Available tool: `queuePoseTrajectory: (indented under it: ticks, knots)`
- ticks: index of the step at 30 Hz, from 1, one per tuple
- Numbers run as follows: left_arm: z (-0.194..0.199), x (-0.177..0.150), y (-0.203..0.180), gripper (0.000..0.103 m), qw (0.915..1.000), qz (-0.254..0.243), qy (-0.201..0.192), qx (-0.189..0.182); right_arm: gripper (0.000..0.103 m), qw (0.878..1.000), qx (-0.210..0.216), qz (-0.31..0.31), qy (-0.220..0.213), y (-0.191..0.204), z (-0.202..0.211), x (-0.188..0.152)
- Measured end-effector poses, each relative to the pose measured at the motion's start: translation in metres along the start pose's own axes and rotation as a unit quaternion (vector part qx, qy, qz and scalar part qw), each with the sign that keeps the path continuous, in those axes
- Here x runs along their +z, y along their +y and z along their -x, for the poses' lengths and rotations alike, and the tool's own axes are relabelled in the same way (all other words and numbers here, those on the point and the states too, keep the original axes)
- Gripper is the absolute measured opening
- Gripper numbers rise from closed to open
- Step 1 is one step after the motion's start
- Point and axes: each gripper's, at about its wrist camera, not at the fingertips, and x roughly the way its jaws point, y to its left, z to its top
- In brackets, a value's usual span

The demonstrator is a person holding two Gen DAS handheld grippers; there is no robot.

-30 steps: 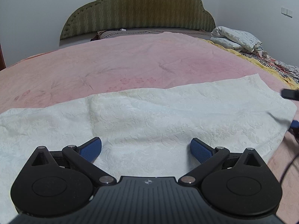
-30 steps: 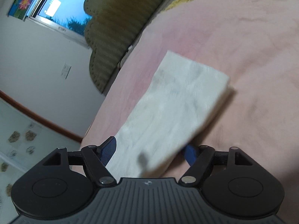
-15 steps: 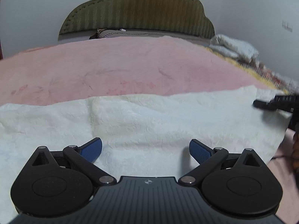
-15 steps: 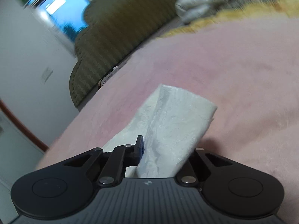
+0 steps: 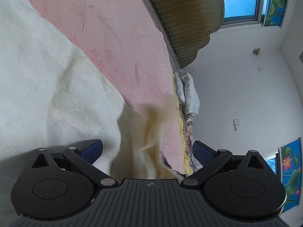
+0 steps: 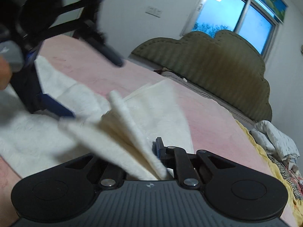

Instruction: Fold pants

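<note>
The white textured pants point(image 5: 47, 87) lie spread on the pink bedspread point(image 5: 113, 37). My left gripper point(image 5: 147, 149) is open and rolled on its side, with a raised, blurred fold of the pants point(image 5: 144, 141) standing between its blue pads. My right gripper point(image 6: 151, 151) is shut on a bunched end of the pants point(image 6: 132, 132), lifted off the bed. The left gripper point(image 6: 62, 87) shows in the right wrist view at upper left, jaws wide open around the cloth.
An olive padded headboard point(image 6: 217, 66) stands at the far end of the bed. A rumpled patterned quilt point(image 6: 274, 138) and yellow blanket lie at the bed's right edge. A window point(image 6: 236, 17) is behind the headboard.
My right gripper has lifted the pants' end and carried it leftward toward the left gripper. My left gripper has rolled sharply onto its side, still open, with the fold now between its pads.
</note>
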Motion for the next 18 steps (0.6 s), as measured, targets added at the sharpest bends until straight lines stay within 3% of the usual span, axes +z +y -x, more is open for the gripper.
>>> queuePoseTrajectory:
  ticks: [4, 10, 13, 15, 16, 17, 18]
  knots:
    - [-0.011, 0.003, -0.003, 0.102, 0.9999, 0.012, 0.006, -0.005, 0.011, 1.0, -0.011, 0.001, -0.008, 0.005, 0.006, 0.001]
    - [-0.025, 0.003, -0.007, 0.102, 0.9992, 0.02, 0.031, -0.013, 0.011, 0.995, 0.011, -0.098, -0.029, -0.02, 0.024, 0.01]
    - [-0.03, 0.005, -0.011, 0.099, 0.9993, 0.029, 0.023, 0.003, 0.011, 0.994, 0.029, -0.099, -0.037, -0.016, 0.033, 0.018]
    - [-0.027, 0.009, -0.014, 0.076, 0.9995, 0.024, 0.011, 0.016, 0.011, 0.994, 0.041, -0.091, -0.038, -0.009, 0.035, 0.023]
    - [-0.024, 0.011, -0.015, 0.051, 0.9995, 0.012, 0.008, 0.026, 0.011, 0.995, 0.045, -0.086, -0.037, -0.005, 0.036, 0.026]
    - [-0.02, 0.013, -0.018, 0.035, 0.9992, -0.005, 0.003, 0.041, 0.011, 0.995, 0.047, -0.081, -0.036, 0.0, 0.036, 0.028]
    - [-0.015, 0.013, -0.02, 0.032, 0.9981, -0.022, -0.008, 0.057, 0.011, 0.996, 0.046, -0.073, -0.032, 0.005, 0.035, 0.031]
